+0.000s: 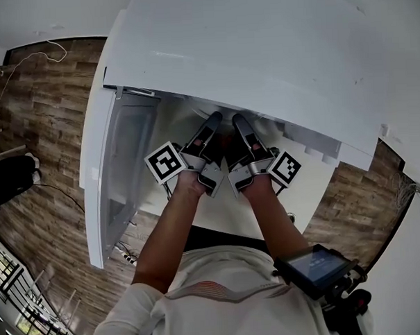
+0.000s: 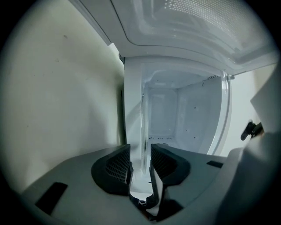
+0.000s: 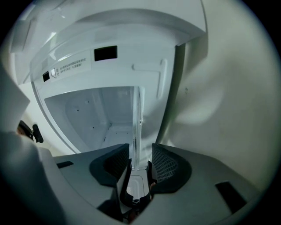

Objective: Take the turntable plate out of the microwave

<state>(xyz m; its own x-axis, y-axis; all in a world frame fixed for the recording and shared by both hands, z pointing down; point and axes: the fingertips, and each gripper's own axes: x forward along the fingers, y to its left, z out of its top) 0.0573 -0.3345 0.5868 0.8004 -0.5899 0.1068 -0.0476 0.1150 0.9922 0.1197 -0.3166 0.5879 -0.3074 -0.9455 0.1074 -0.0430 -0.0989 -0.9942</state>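
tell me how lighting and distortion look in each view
Head view: fisheye curves the wood floor, microwave top glares white. Left gripper view: dark vignetted corners, glass turntable plate shows only as a faint edge. Right gripper view: same vignette, jaws in shadow.

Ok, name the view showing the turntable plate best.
Right gripper view: the clear turntable plate stands edge-on between the right gripper's open jaws. Left gripper view shows much the same between the left gripper's jaws. Head view hides it inside the microwave.
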